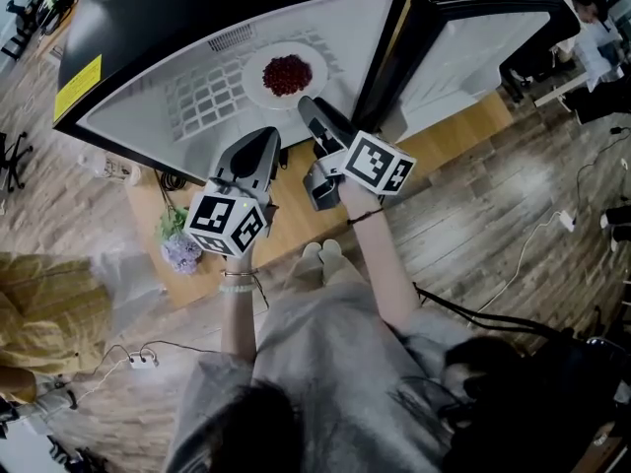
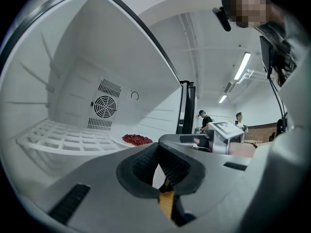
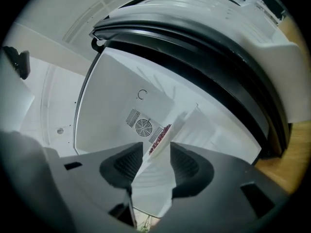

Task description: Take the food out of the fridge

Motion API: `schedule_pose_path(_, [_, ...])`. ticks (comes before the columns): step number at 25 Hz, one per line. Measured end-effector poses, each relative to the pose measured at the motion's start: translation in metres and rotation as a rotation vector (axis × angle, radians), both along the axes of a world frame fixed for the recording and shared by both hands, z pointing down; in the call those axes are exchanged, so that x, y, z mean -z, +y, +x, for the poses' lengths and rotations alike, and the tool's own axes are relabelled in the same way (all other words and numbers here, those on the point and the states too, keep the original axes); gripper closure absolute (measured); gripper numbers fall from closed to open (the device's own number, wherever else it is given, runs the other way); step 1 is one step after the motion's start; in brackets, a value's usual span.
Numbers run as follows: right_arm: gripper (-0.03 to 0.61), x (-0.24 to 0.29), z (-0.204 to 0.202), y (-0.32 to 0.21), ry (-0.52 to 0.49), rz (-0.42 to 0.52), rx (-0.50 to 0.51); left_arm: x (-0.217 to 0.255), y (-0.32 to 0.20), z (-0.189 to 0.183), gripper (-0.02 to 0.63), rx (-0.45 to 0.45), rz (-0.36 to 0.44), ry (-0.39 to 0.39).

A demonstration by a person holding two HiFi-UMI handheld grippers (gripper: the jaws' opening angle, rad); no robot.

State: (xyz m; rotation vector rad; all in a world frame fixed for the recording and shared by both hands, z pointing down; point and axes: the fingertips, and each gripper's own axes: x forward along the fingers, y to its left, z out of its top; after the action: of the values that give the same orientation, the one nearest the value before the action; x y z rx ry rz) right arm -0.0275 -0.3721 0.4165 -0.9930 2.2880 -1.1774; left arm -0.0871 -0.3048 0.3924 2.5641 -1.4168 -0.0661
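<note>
A white plate (image 1: 253, 80) with a heap of red food (image 1: 287, 74) rests on the white grid shelf (image 1: 202, 97) inside the open fridge. My right gripper (image 1: 308, 104) reaches to the plate's near right rim and is rolled on its side. It stands open (image 3: 158, 161), and in its view the plate (image 3: 179, 124) and the red food (image 3: 160, 137) show edge-on in the gap, with no pad pressing on them. My left gripper (image 1: 266, 138) hovers at the fridge's front edge, short of the plate, shut (image 2: 159, 166) with nothing in it. The red food (image 2: 137, 140) lies ahead of it.
The fridge door (image 1: 473, 47) hangs open at the right. A fan grille (image 2: 103, 106) sits in the fridge's back wall. The fridge stands on a wooden platform (image 1: 449, 131). A bunch of purple flowers (image 1: 180, 251) and a power strip (image 1: 143, 361) lie on the floor at the left.
</note>
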Motion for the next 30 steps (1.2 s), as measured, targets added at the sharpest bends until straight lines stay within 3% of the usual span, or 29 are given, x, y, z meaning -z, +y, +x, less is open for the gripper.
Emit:
schedule_pose_path(11, [0.41, -0.004, -0.009, -0.013, -0.167, -0.124, -0.009, 0.001, -0.009, -0.005, 0.606, 0.011, 0.003, 0.001])
schedule_pose_path(19, [0.503, -0.003, -0.008, -0.016, -0.275, -0.183, -0.01, 0.004, -0.012, -0.003, 0.606, 0.011, 0.01, 0.0])
schedule_pose_path(25, [0.525, -0.005, -0.004, -0.017, -0.441, -0.253, -0.033, 0.006, -0.012, -0.001, 0.606, 0.013, 0.014, 0.001])
schedule_pose_path(30, [0.534, -0.002, -0.003, -0.018, -0.471, -0.242, -0.028, 0.007, -0.012, -0.001, 0.606, 0.015, 0.017, 0.0])
